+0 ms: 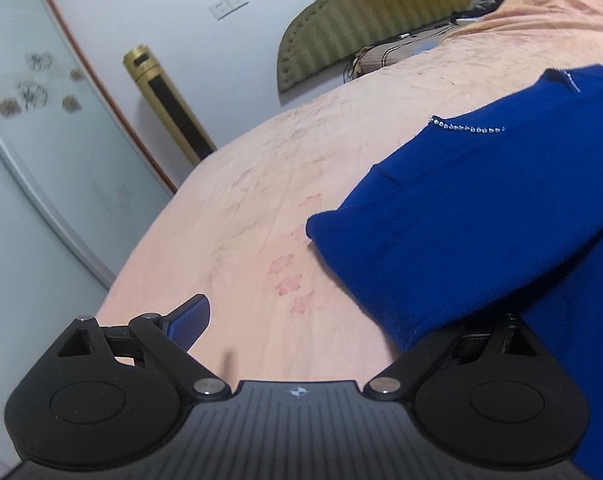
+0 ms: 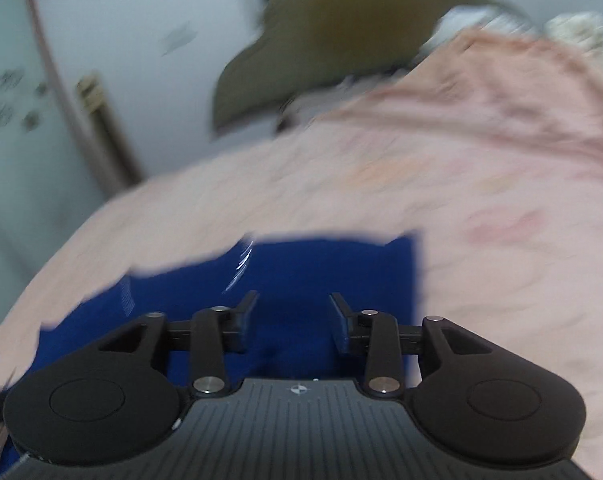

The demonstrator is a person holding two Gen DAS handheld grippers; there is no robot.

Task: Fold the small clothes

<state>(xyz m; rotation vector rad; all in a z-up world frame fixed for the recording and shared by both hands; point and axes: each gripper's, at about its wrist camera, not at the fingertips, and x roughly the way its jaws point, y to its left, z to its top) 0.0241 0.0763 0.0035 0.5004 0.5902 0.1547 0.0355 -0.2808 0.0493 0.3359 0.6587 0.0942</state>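
Observation:
A royal blue garment (image 1: 481, 216) with a row of small rhinestones lies on the pink bedsheet (image 1: 261, 216), at the right of the left wrist view. My left gripper (image 1: 341, 320) is open wide; its left finger (image 1: 189, 322) shows, and its right finger is hidden under the garment's edge. In the blurred right wrist view the blue garment (image 2: 321, 268) lies flat under and ahead of my right gripper (image 2: 295, 312), which is open with nothing between its fingers.
An olive padded headboard (image 1: 381, 12) and pillows stand at the far end of the bed. A gold tower fan (image 1: 165, 100) stands by the white wall. A frosted glass wardrobe door (image 1: 29, 140) is at the left, beyond the bed edge.

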